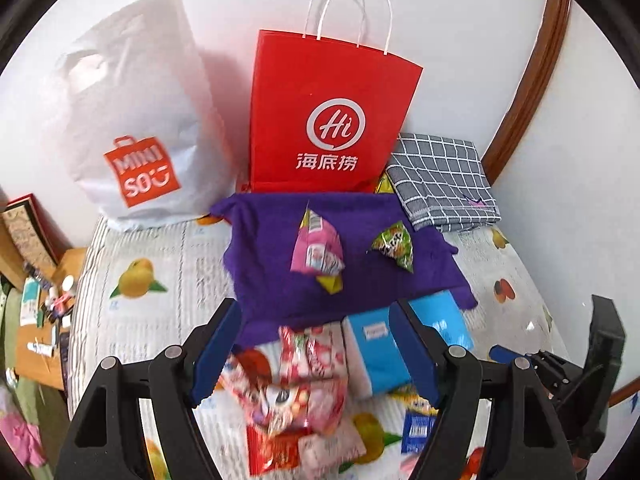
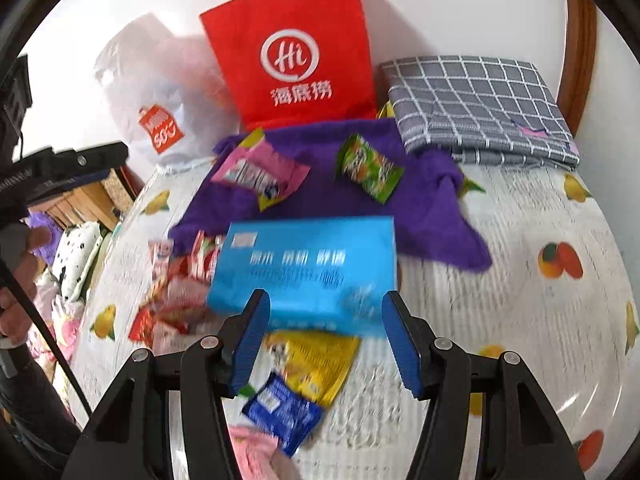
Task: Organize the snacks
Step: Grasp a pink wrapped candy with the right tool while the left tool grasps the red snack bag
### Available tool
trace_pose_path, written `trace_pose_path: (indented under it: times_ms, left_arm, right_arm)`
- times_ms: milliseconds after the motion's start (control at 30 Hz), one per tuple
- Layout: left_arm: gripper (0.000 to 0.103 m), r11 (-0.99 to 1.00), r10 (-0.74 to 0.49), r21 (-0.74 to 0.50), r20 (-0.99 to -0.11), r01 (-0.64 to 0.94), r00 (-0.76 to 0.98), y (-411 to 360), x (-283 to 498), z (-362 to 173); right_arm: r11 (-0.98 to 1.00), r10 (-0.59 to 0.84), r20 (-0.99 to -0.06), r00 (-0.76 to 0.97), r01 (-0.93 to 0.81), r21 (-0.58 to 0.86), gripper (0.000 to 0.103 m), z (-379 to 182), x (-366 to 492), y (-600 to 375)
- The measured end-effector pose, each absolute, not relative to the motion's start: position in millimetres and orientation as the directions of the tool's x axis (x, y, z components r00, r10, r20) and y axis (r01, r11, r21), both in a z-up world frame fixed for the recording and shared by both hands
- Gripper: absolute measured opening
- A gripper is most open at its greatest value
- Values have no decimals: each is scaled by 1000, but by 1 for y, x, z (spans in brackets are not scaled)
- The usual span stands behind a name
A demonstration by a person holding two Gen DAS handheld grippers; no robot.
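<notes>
Tabletop (image 2: 520,280) has a white cover printed with fruit. On it at the back, against the wall: white plastic bag (image 1: 132,120), red paper bag (image 1: 328,112), folded grey checked cloth (image 2: 476,108). Purple cloth (image 2: 400,208) is spread mid-table. In front: blue box (image 2: 308,268), a pile of red and pink snack packets (image 1: 296,392), a yellow packet (image 2: 316,360), a dark blue packet (image 2: 284,412) just beside it.
</notes>
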State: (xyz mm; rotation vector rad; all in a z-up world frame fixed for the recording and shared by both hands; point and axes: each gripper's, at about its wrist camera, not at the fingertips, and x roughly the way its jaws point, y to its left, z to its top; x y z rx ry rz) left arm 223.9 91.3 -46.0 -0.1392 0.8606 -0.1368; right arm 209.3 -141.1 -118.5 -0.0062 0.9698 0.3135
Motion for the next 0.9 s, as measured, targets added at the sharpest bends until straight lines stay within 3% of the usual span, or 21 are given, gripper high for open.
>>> trace_pose_path:
  times_ms: [700,900]
  left_arm:
    - [74,983,-157,-179,-761,29,630,107,140,-67]
    - [74,984,-125,-176,-784,-24,608,120,127,-83]
  right_arm:
    - [929,312,-860,403,-319,187,57,-186,114,-116]
    - [932,223,-858,462,-358,50,51,-202,100,-95]
